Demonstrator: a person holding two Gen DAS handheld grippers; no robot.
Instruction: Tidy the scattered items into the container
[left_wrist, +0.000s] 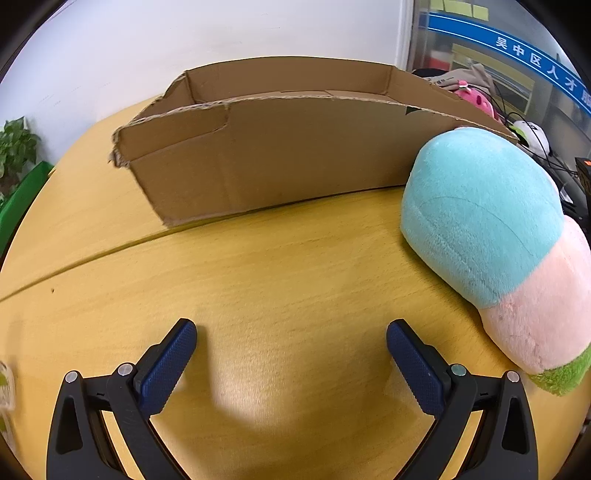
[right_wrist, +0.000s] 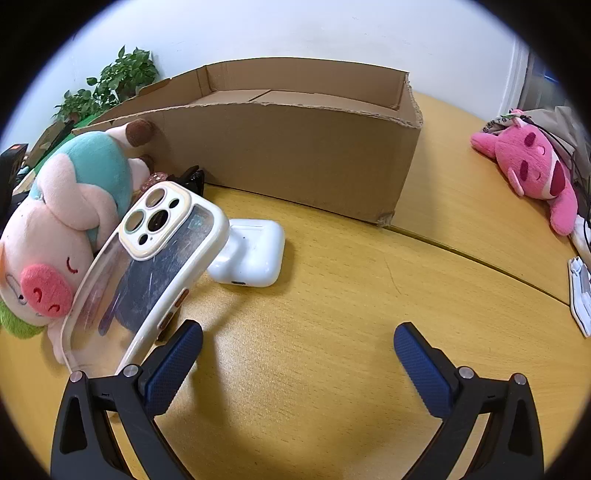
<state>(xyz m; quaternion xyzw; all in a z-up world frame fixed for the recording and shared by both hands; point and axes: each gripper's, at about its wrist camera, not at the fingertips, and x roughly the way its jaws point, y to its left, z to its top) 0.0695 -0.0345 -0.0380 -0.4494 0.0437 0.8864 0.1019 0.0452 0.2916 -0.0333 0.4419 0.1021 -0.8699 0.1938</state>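
Note:
A low cardboard box (left_wrist: 273, 155) (right_wrist: 295, 155) stands open-topped at the back of the wooden table. A plush pig in teal and pink (left_wrist: 491, 236) (right_wrist: 62, 229) lies in front of the box. A clear phone case (right_wrist: 147, 273) leans on the pig, and a white earbud case (right_wrist: 255, 254) lies just behind it. A small black clip (right_wrist: 192, 179) sits against the box wall. My left gripper (left_wrist: 291, 350) is open over bare wood, left of the pig. My right gripper (right_wrist: 298, 354) is open, its left finger (right_wrist: 173, 369) close to the phone case's lower edge.
A pink plush toy (right_wrist: 532, 173) lies at the far right with cables and cloth behind it. A white plastic piece (right_wrist: 580, 295) sits at the right table edge. Green plants (right_wrist: 110, 85) stand beyond the box. A seam (right_wrist: 480, 258) crosses the table.

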